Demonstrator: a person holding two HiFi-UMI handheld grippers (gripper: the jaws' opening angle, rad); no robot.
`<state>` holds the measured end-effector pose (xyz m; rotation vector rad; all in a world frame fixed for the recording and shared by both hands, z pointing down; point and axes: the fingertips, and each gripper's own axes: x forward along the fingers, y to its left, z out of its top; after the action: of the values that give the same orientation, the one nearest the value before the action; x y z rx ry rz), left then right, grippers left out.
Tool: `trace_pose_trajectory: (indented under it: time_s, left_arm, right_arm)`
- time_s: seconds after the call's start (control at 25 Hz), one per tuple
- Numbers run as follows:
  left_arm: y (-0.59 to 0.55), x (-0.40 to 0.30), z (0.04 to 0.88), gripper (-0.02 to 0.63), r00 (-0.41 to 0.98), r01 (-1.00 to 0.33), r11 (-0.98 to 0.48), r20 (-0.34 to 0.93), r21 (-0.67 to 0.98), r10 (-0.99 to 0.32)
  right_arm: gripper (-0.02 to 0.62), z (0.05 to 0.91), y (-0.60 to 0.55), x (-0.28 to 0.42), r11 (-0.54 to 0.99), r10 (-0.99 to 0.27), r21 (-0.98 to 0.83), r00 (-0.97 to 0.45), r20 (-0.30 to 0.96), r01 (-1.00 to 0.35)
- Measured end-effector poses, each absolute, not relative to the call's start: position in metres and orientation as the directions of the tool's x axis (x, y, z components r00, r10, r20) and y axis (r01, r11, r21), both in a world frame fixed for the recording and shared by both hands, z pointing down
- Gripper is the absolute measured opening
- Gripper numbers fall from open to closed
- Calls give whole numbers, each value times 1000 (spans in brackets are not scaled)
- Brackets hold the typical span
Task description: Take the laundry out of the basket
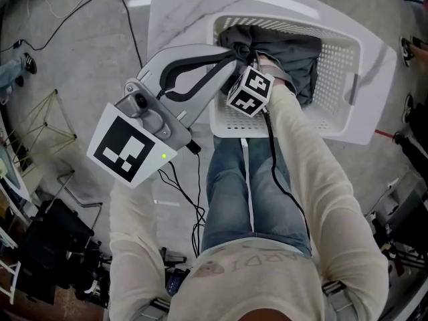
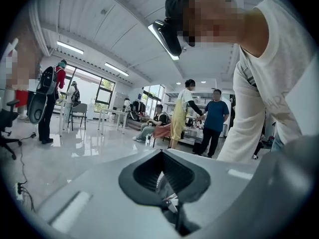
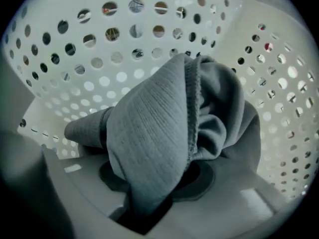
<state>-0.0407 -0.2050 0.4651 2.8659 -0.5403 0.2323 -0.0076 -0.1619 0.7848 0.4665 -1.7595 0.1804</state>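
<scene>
A white perforated laundry basket (image 1: pixel 349 92) stands on a white table (image 1: pixel 167 19) in front of me. A grey knitted garment (image 1: pixel 297 62) lies bunched inside it. My right gripper (image 1: pixel 245 63) reaches down into the basket and is shut on a fold of that garment (image 3: pixel 159 128), which rises from between the jaws (image 3: pixel 149 203) against the basket wall (image 3: pixel 99 44). My left gripper (image 1: pixel 231 55) is held at the basket's near left corner, tips close to the cloth's edge. Its jaws (image 2: pixel 164 176) meet with no cloth showing between them.
Black cables (image 1: pixel 180 186) hang from the grippers across my jeans (image 1: pixel 234 179). A wire rack (image 1: pixel 43 122) and dark equipment (image 1: pixel 53 246) stand on the floor at left. Several people (image 2: pixel 215 118), chairs and tables fill the room in the left gripper view.
</scene>
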Motion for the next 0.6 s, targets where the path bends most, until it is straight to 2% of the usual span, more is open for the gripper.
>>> trace_pose_trajectory:
  time_s: [0.28, 0.6]
  left_arm:
    - [-199, -40, 451, 0, 915, -384, -908, 202, 165, -350]
    - [-198, -28, 394, 0, 914, -397, -908, 153, 136, -376]
  right_arm:
    - [175, 724, -163, -3, 843, -220, -7, -357, 908, -539]
    - [175, 592, -162, 12, 766, -356, -111, -562, 746, -633]
